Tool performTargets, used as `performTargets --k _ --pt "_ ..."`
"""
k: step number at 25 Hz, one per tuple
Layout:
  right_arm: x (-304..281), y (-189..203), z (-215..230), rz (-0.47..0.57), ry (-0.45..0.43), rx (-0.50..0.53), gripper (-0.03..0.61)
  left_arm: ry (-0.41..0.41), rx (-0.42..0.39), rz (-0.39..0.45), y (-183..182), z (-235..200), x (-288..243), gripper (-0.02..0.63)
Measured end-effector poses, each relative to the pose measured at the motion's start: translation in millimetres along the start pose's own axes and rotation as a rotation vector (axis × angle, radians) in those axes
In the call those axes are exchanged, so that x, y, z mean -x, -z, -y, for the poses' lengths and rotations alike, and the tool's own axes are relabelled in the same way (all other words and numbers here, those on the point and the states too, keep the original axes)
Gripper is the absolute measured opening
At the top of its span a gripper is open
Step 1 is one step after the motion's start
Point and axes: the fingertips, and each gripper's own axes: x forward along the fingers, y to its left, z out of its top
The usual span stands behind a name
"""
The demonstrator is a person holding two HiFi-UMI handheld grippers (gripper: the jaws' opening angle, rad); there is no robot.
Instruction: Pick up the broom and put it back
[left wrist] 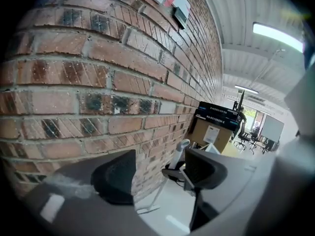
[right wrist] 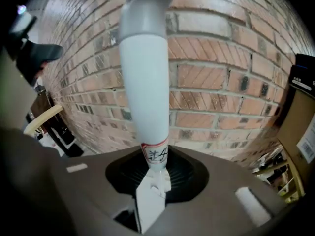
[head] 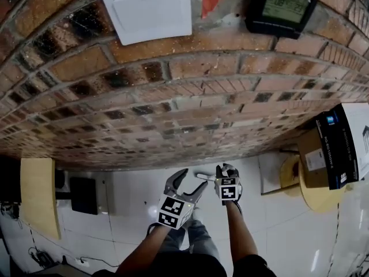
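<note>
Hanging low before the brick wall (head: 190,97) in the head view, the left gripper (head: 194,179) has its jaws spread wide with nothing between them. Just beside it, the right gripper (head: 226,169) is closed on the pale end of the broom (head: 203,176), which pokes out toward the left gripper's tips above the white floor.

In the left gripper view, the left gripper (left wrist: 160,173) shows two dark pads well apart, with only wall and floor in the gap. Beyond them the right gripper (left wrist: 172,173) clamps the broom (left wrist: 179,151) near its grip. The thin pole slants down to the floor near the foot of the wall.

In the right gripper view, the right gripper (right wrist: 157,173) is pressed tight on the broom (right wrist: 144,82). Its white handle rises from the pads, with a red-edged label just above them.
</note>
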Motion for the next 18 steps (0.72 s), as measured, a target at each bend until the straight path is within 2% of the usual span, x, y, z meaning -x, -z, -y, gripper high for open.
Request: performTargets --k 5,9,12,16,18 --pt "-51 -38 1 0.036 -0.027 -0.021 0.092 -0.054 0.025 0.003 4 -19 16 0.314" --pt "-80 -56 12 0.015 -0.001 -0.045 0.103 -0.082 0.042 0.003 10 -28 31 0.314" --pt "-89 -59 19 -0.002 -0.001 -0.093 0.162 -0.104 0.056 0.005 12 -35 39 0.314" --pt "-85 -47 18 -0.039 -0.001 -0.103 0.26 -0.102 0.068 0.025 11 -36 44 0.314" --pt "-73 -52 17 -0.021 0.0 -0.102 0.273 -0.098 0.062 0.039 5 -35 46 0.314"
